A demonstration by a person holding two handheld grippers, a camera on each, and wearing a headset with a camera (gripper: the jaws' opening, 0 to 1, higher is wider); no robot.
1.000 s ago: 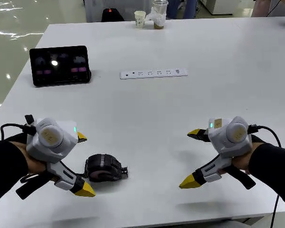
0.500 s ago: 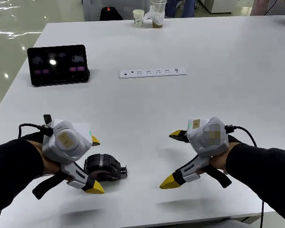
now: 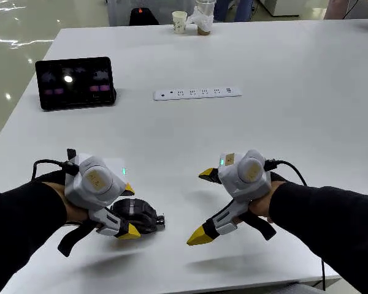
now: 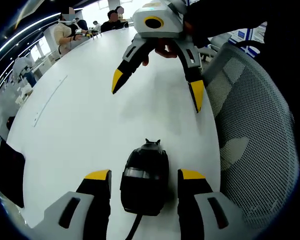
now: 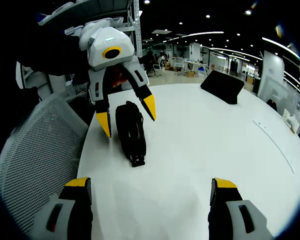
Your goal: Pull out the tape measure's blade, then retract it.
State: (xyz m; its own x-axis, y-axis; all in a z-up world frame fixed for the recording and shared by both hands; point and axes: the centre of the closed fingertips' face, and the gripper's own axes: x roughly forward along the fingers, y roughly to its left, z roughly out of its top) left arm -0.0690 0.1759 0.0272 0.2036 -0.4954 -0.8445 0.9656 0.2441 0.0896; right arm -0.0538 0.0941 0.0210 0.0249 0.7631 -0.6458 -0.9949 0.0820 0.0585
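The black tape measure (image 3: 145, 214) lies on the white table (image 3: 264, 92) near its near edge, left of centre, with the blade drawn in and only the end hook (image 5: 136, 161) showing at the case's mouth, on the side facing right. The left gripper (image 3: 130, 210) is open, its yellow-tipped jaws set astride the case; in the left gripper view a thin gap shows on each side between the jaws and the tape measure (image 4: 145, 177), so they are just beside it, not pinching. The right gripper (image 3: 202, 204) hovers to the right of the hook, apart from it, with its jaws spread wide and holding nothing. On the far left of the table stands a dark tablet (image 3: 75, 82), and a white power strip (image 3: 197, 93) lies to its right. A paper cup (image 3: 180, 22) stands at the far edge. A mesh chair back (image 4: 255, 125) shows beside the near edge.
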